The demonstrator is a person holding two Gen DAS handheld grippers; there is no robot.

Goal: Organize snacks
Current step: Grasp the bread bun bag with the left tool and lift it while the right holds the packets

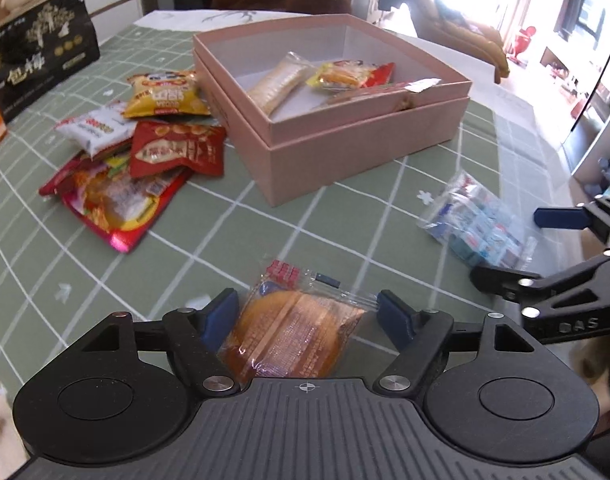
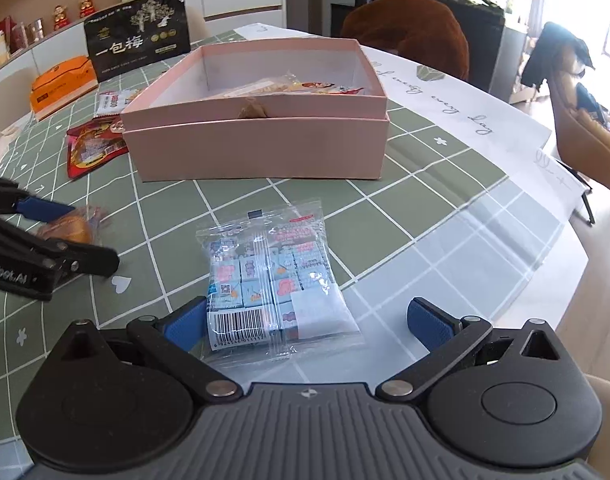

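Pointing steeply down at the green checked surface [image 1: 313, 216], the left gripper [image 1: 308, 314] was seen with its jaws spread as wide as they go. A wrapped round cake [image 1: 289, 336] lay between the blue pads; the left pad appeared to touch the wrapper's edge, the right pad stood just clear of it, and no grip was being applied. The cake's near end was hidden under the gripper body.

The right gripper [image 2: 309, 318] was likewise angled down and held wide open over a clear bag of small blue candy boxes [image 2: 273, 284]. The bag lay flat on the surface, its near corner by the left pad, the right pad apart from it. Whether that pad touched the bag could not be told.

A pink box [image 1: 345, 136] stood at twelve o'clock from both grippers, with several wrapped snacks [image 1: 325, 80] inside, partly hidden by its wall. A pile of snack packets [image 1: 145, 148] was seen at ten o'clock from the left gripper. A black bag [image 2: 139, 34] and an orange box [image 2: 61, 84] lay beyond, at eleven o'clock in the right view.
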